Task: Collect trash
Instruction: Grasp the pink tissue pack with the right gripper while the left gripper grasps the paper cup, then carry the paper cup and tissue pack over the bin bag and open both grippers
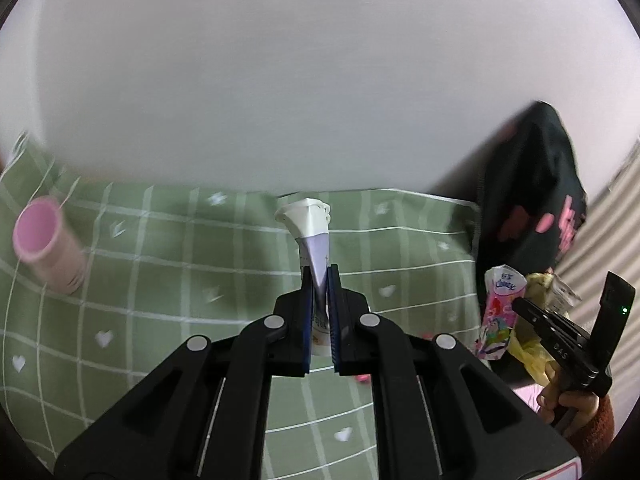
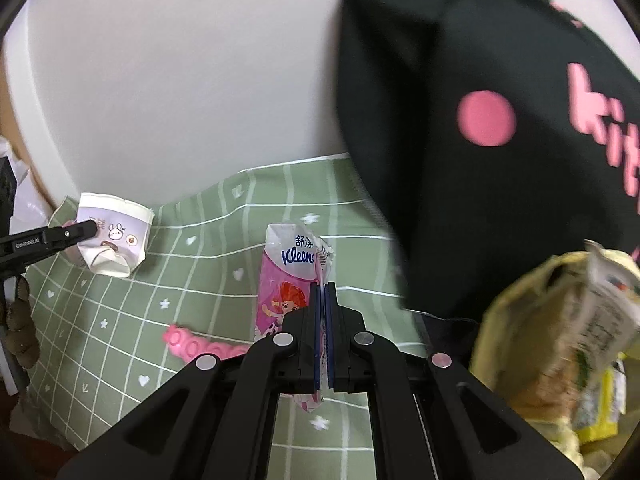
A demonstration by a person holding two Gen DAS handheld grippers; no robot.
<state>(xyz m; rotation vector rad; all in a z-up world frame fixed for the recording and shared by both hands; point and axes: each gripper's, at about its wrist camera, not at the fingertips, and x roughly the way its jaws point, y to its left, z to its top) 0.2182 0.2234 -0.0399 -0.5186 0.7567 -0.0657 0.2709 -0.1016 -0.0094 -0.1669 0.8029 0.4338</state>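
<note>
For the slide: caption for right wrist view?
Right gripper shut on pink Kleenex tissue packet above green checked cloth.

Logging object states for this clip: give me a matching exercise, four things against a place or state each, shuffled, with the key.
Things:
1. crushed paper cup
2. pink tissue pack
3. pink tube
4. black garment

States:
A. lying on its side on the green cloth
B. pinched in the right gripper
C. pinched in the left gripper
D. hanging at the cloth's right edge

Pairs: 1-C, 2-B, 3-A, 4-D

Crushed cup above tablecloth, tube to its left
</note>
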